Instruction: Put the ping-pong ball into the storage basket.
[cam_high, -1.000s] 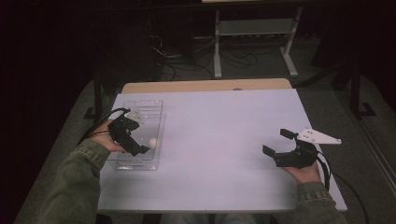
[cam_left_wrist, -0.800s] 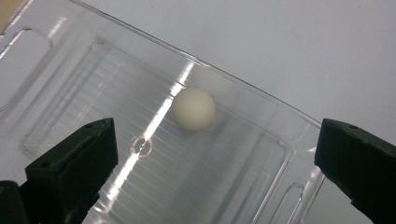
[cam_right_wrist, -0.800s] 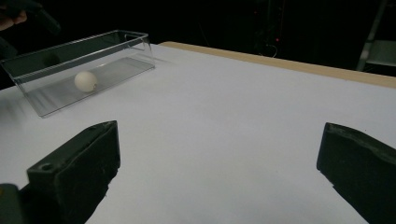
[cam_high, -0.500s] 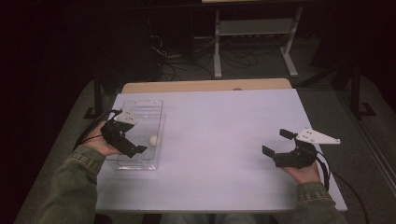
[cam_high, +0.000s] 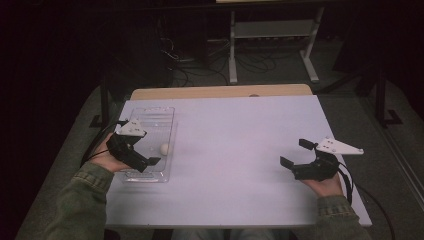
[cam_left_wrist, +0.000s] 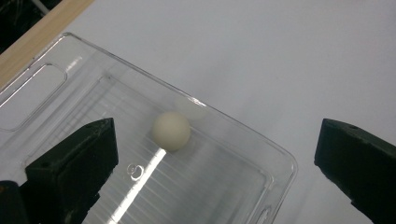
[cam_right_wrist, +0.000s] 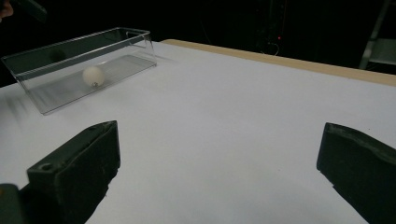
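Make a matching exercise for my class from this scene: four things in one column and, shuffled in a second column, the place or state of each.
Things:
1. white ball
2. clear tray
3. left gripper
4. right gripper

Places or states:
A. open, above the bare right part of the table
B. lying loose on the tray floor
C. open, held above the tray's near end
D. standing at the left side of the white table

Pairs: 1-B, 2-D, 3-C, 4-A

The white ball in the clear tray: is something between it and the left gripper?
Nothing visible is. The left gripper hangs open above the clear tray, and the white ball lies bare on the tray floor beyond its jaws, close to the side wall.
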